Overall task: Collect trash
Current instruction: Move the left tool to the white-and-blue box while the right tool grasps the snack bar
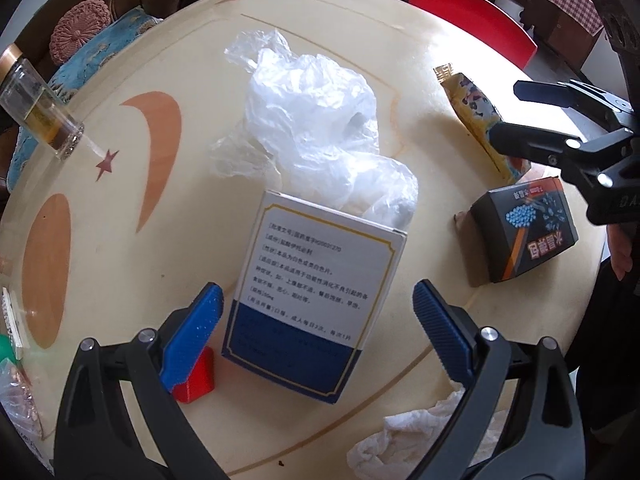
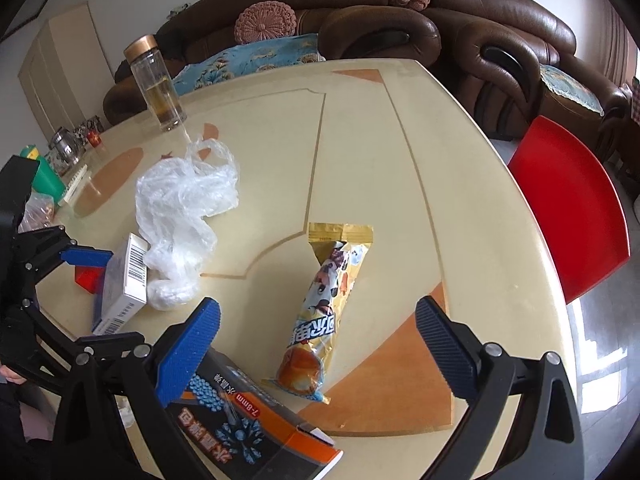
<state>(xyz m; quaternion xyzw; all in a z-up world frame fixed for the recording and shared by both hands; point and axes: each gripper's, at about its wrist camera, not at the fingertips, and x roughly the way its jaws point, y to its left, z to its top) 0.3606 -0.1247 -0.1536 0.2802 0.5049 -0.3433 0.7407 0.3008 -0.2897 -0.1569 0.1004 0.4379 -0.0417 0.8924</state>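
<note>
Blue-padded fingers of the left gripper are seen spread wide on either side of a white-and-blue medicine box, without any contact being made. Everything is carried by a cream table with orange inlays, whose far edge is met by a brown sofa; a red chair is set at its right edge.

Toward the middle of the table, a crumpled clear plastic bag is spread just behind the medicine box and is touched by it. A dark carton printed with blue beads is lying near the right edge. Beside it, farther from the near edge, a yellow snack wrapper is laid lengthwise, framed by the right gripper, whose fingers are likewise held well apart and closed on nothing; its left finger is placed over the dark carton.

A glass bottle with a gold cap is stood upright near the far left corner. A crumpled white tissue is left at the near edge, below the left gripper's right finger. A small red block is found just beside the medicine box, partly hidden by the left finger.
</note>
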